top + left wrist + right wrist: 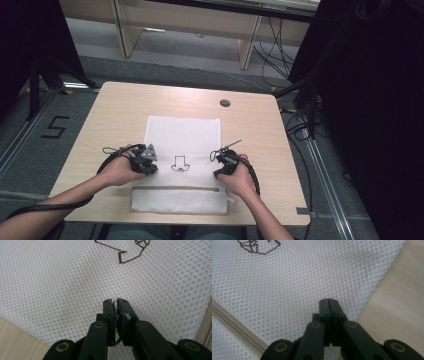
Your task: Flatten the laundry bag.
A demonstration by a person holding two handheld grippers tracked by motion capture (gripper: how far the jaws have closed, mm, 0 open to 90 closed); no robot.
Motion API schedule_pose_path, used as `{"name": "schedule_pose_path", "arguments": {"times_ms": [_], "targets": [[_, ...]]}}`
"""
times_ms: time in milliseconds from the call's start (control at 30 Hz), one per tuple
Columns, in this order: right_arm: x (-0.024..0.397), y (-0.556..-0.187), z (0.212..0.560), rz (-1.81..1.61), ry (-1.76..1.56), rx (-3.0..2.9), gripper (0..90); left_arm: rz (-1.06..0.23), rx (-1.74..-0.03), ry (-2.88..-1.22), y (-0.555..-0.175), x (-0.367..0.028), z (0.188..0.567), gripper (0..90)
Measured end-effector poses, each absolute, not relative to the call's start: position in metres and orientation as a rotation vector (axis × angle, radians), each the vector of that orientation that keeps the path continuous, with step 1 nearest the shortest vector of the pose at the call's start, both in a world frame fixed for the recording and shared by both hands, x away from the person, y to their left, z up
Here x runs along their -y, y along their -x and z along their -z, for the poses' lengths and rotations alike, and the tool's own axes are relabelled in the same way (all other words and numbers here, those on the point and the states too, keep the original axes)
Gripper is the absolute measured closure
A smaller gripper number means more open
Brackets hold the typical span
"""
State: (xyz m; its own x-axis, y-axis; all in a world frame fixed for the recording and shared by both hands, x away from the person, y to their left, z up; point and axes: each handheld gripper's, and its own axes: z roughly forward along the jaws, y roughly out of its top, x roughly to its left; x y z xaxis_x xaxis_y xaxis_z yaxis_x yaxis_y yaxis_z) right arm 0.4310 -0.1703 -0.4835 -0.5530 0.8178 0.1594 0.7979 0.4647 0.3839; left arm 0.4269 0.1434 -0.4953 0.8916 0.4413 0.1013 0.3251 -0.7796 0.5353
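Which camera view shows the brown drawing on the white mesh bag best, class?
The high view: the whole brown drawing sits complete on the mesh bag, between both grippers. The left gripper view and the right gripper view each catch just a cut-off part of its outline at their top edge.

A mesh bag (182,137) is laid flat on the table (110,110), flanked near its front by the left gripper (150,167) and right gripper (220,172)
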Motion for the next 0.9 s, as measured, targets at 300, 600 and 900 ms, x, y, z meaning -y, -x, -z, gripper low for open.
{"name": "schedule_pose_path", "arguments": {"times_ms": [300, 600, 900], "targets": [[0.170, -0.433, 0.484, -0.662, -1.488, -2.633, 90.0, -0.328, -0.602, -2.504, -0.436, -0.144, 0.497, 84.9], [0.172, -0.438, 0.484, -0.689, -1.519, -2.626, 90.0, -0.361, -0.614, -2.488, -0.441, -0.144, 0.498, 85.0], [0.173, -0.441, 0.485, -0.722, -1.507, -2.619, 87.9, -0.363, -0.662, -2.449, -0.442, -0.146, 0.500, 84.0]]}}
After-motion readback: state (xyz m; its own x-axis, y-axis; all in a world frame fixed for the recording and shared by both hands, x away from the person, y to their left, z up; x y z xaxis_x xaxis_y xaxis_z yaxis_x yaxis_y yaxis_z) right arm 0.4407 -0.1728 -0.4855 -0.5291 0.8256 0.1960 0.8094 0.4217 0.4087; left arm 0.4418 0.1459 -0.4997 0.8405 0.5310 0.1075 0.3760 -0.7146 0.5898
